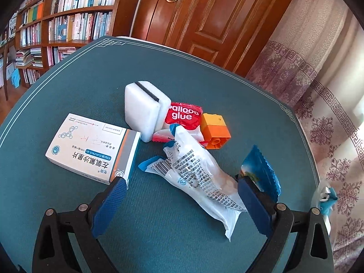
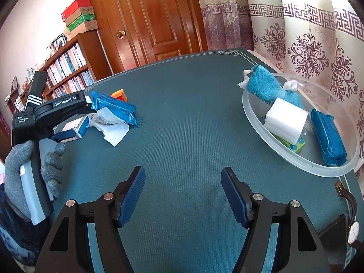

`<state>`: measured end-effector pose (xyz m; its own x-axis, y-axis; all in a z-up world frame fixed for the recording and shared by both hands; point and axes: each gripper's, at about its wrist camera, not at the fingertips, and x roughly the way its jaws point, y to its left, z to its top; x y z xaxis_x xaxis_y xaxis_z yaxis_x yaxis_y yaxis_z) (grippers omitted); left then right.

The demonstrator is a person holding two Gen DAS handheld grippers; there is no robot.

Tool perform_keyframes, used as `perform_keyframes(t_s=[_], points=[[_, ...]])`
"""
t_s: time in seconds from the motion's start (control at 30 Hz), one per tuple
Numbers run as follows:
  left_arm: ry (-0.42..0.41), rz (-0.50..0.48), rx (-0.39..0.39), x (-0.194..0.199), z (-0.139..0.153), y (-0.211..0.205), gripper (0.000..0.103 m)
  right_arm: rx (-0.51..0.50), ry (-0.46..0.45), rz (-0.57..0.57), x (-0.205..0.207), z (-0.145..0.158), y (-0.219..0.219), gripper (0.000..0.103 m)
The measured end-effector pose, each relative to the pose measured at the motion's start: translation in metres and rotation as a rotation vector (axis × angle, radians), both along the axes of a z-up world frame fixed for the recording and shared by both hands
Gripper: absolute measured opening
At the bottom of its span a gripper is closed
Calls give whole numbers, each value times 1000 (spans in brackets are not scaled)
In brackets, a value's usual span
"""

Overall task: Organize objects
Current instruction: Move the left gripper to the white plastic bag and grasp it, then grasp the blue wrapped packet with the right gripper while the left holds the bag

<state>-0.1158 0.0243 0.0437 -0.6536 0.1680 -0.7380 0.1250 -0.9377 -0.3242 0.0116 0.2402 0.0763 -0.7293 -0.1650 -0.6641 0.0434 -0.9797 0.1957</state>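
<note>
Two grippers over a green table mat, one among loose items, one near a half-filled basin.

The left gripper (image 1: 180, 182) stands wide apart around a white printed packet (image 1: 200, 170), pads not pressing it; beside that packet lie a medicine box (image 1: 91, 145), a white sponge (image 1: 145, 109), a red glue sachet (image 1: 182, 118), an orange block (image 1: 215, 132) and a blue packet (image 1: 261, 170). The right gripper (image 2: 183, 177) hovers about half open and empty, with the clear basin (image 2: 257, 122) to its right, holding a sponge, blue packet and cloth.
</note>
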Motion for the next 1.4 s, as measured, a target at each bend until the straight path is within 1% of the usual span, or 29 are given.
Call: perform_keyframes(t_s=[0.2, 0.37, 0.5, 0.57, 0.63, 0.67, 0.73, 0.8, 0.83, 0.93, 1.4], points=[[-14, -14, -13, -12, -2, 19, 100, -6, -1, 2, -1, -1, 2, 70], [-52, -15, -15, -22, -15, 25, 99, -7, -2, 1, -1, -1, 2, 70], [-38, -20, -43, -23, -15, 27, 96, -8, -6, 1, -2, -3, 2, 70], [-31, -34, -40, -23, -14, 27, 88, -8, -9, 1, -2, -5, 2, 71], [-32, -55, -31, -22, -14, 27, 70, -6, -10, 2, -2, -6, 1, 70], [-31, -64, -27, -21, -14, 27, 68, -4, -10, 2, -2, -6, 1, 70], [-32, -83, -8, -18, -13, 25, 58, 0, -9, 4, -2, -5, 0, 70], [-32, -96, 1, -14, -12, 24, 56, 5, -7, 6, -2, -5, -2, 70], [-33, -104, 0, -11, -12, 23, 52, 6, -7, 6, -1, -5, -3, 70], [-25, -138, -16, -1, -10, 23, 47, 11, -9, 7, -2, -5, -5, 70], [7, -262, -100, 67, -7, 2, 46, 49, -20, 49, -10, -3, -33, 70]])
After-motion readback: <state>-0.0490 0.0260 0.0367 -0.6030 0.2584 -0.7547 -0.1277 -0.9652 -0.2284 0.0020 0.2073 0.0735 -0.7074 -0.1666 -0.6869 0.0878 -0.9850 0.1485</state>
